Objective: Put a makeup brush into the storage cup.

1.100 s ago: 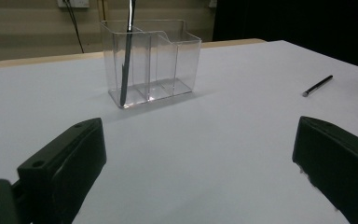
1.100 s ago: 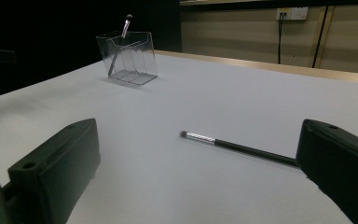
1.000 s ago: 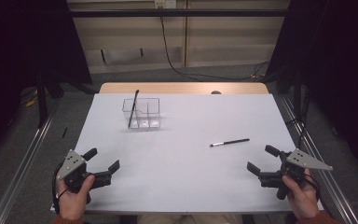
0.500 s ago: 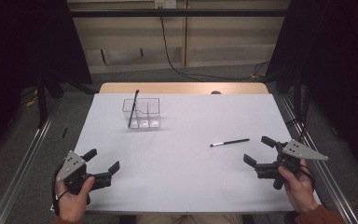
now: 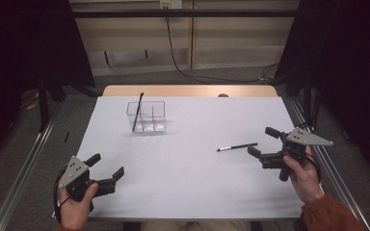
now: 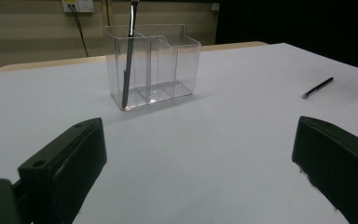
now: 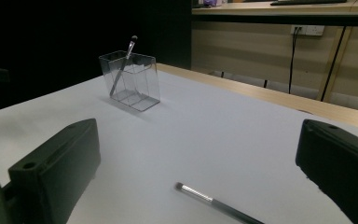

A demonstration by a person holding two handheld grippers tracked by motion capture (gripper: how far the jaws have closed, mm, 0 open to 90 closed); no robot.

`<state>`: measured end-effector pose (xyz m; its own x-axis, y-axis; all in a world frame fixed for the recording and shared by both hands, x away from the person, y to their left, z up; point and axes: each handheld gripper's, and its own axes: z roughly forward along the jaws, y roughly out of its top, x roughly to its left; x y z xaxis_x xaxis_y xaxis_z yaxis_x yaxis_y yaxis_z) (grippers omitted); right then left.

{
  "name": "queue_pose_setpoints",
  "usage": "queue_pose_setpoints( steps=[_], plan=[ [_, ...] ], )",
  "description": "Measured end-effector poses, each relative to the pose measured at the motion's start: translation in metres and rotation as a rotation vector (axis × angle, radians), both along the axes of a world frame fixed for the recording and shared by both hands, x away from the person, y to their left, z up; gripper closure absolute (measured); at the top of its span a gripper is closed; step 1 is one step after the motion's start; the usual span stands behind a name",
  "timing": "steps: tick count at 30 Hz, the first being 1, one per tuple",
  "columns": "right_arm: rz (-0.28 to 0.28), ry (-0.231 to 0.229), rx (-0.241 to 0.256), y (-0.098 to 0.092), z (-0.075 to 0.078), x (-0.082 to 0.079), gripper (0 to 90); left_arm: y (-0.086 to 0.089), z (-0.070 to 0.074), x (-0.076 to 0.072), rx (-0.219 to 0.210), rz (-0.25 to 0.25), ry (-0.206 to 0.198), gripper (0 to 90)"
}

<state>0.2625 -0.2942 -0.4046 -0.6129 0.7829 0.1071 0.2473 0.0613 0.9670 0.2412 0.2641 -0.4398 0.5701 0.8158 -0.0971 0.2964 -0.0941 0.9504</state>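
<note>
The loose brush [image 5: 237, 147] lies flat on the white worktop [image 5: 188, 183], just ahead of your right claw [image 5: 262, 144], whose jaws gape wide and hold nothing. Your left claw [image 5: 108, 167] is wide open and empty too, well apart. Farther back, a clear organizer [image 5: 147, 117] holds another brush [image 5: 138, 111], tilted.

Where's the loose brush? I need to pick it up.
In the high view the brush lies flat on the table's right side, just left of the open right claw.
</note>
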Motion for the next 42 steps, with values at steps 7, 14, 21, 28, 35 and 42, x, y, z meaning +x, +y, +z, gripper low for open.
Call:
queue_pose_setpoints(
  steps=[7, 14, 21, 28, 35, 42],
  plan=[
    [-0.001, 0.001, -0.028, 0.004, 0.007, 0.020, 0.0, -0.001, 0.000, 0.002, -0.001, -0.001, 0.013, 3.0],
    [-0.029, 0.005, -0.053, 0.006, 0.005, 0.042, 0.0, -0.001, -0.001, 0.003, 0.005, -0.004, 0.009, 3.0],
    [-0.062, 0.020, -0.096, 0.007, 0.002, 0.061, 1.1, 0.000, -0.002, 0.006, 0.014, -0.005, 0.014, 3.0],
    [-0.078, 0.048, -0.098, 0.004, 0.005, 0.081, 2.1, 0.002, -0.003, 0.007, 0.015, 0.000, 0.010, 3.3],
    [-0.050, 0.115, -0.122, 0.004, 0.007, 0.098, 0.1, 0.001, -0.004, 0.009, 0.024, -0.009, 0.017, 3.3],
    [0.021, 0.180, -0.164, 0.009, 0.004, 0.102, 0.3, 0.003, -0.004, 0.010, 0.020, 0.000, 0.018, 3.3]
  ],
)
